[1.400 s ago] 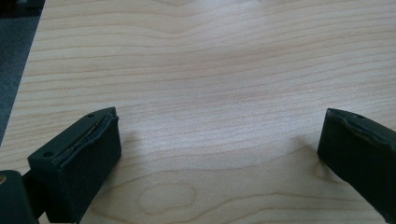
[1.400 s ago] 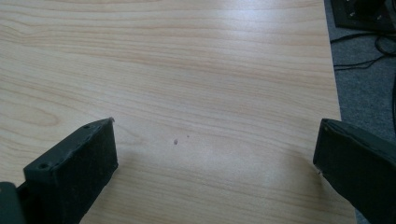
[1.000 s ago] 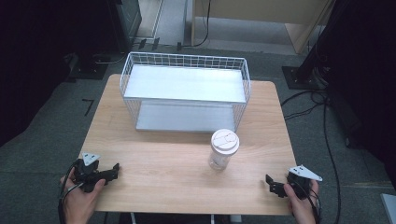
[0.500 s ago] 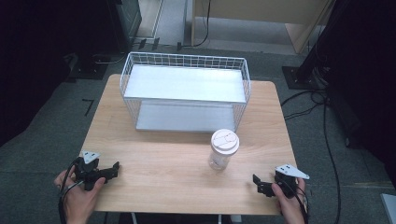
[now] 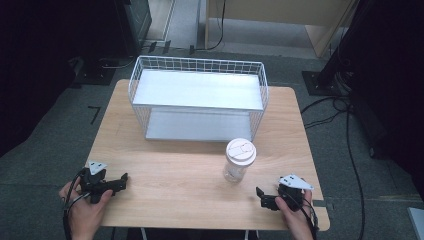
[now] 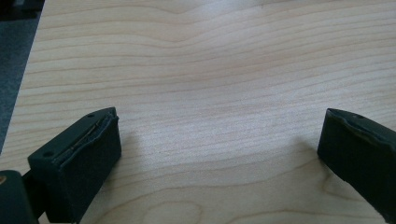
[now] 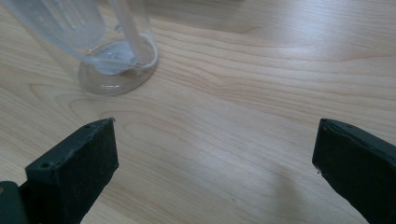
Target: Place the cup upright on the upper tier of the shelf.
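A clear plastic cup (image 5: 239, 160) with a white lid stands upright on the wooden table (image 5: 180, 170), in front of the white wire basket (image 5: 198, 98). My right gripper (image 5: 263, 197) rests near the table's front right corner, open, jaws pointing left toward the cup's base. In the right gripper view the cup (image 7: 100, 42) stands at upper left, beyond my open right gripper (image 7: 215, 172), with nothing between the jaws. My left gripper (image 5: 120, 181) lies at the front left, open, over bare wood; in the left gripper view the left gripper (image 6: 219, 163) holds nothing.
The wire basket spans the far half of the table and holds two white shelf boards. Cables (image 5: 345, 130) trail on the grey floor at right. Dark furniture stands around the table.
My right gripper has slid left along the front edge, closer to the cup. The left gripper has barely moved.
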The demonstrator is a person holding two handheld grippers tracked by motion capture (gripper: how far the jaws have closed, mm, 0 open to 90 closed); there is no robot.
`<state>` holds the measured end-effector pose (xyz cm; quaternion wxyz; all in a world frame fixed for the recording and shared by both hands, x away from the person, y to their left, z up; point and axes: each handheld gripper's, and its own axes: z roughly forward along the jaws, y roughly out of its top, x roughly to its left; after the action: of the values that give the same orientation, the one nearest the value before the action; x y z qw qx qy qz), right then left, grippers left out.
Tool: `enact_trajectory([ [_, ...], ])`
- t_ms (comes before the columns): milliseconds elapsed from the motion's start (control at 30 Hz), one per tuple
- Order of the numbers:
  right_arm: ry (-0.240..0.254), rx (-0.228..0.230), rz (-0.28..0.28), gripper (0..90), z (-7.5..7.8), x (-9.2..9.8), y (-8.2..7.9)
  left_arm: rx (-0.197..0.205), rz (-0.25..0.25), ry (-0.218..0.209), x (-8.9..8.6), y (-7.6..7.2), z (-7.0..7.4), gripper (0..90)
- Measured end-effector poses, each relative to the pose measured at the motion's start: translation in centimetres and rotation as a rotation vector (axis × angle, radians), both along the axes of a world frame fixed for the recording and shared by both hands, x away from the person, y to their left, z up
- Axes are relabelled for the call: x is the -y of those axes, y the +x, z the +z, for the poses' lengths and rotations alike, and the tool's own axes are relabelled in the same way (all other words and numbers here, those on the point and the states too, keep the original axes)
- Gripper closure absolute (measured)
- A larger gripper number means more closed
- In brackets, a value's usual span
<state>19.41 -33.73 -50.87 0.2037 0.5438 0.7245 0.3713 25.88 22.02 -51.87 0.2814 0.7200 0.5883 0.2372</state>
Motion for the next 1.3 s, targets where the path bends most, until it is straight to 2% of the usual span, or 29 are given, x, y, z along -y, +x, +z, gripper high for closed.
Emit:
enact_trajectory([
  [200,0.01,0.018,0.027,0.3,0.0,-1.4,0.0,0.0,0.0,-0.001,0.0,0.0,0.0,0.0],
  [267,0.035,0.038,0.06,0.3,0.2,-2.6,0.1,0.0,0.0,-0.001,0.0,0.0,0.0,0.0],
  [400,0.045,0.053,0.077,0.3,0.3,-3.9,0.2,0.0,0.0,-0.001,0.0,0.0,0.0,0.0],
  [433,0.062,0.06,0.091,0.3,0.4,-4.7,0.3,0.0,0.0,-0.001,0.0,0.0,0.0,0.0],
  [667,0.082,0.08,0.106,0.3,0.6,-6.5,1.0,0.0,0.0,-0.001,0.0,0.0,0.0,0.0],
  [700,0.106,0.088,0.105,0.2,0.8,-6.9,1.4,0.0,0.0,-0.001,0.0,0.0,0.0,0.0],
  [767,0.118,0.096,0.101,0.3,0.9,-7.4,1.8,-0.001,-0.001,0.0,0.0,0.0,0.0,0.0],
  [900,0.126,0.128,0.077,0.2,0.7,-8.7,2.5,0.0,0.0,-0.005,0.0,0.0,0.0,0.0],
  [967,0.113,0.148,0.051,0.2,0.6,-9.2,2.8,0.0,0.0,-0.007,-0.1,0.0,0.0,0.0],
  [1100,0.13,0.168,0.009,0.3,0.6,-9.5,3.4,0.0,0.0,-0.004,0.0,0.0,0.0,0.0],
  [1200,0.135,0.179,-0.001,0.3,0.7,-9.5,3.7,0.0,0.0,-0.004,0.0,0.0,0.0,0.0],
  [1300,0.145,0.226,-0.018,1.2,1.3,-9.6,3.9,0.0,0.0,-0.003,0.0,0.0,0.0,0.0],
])
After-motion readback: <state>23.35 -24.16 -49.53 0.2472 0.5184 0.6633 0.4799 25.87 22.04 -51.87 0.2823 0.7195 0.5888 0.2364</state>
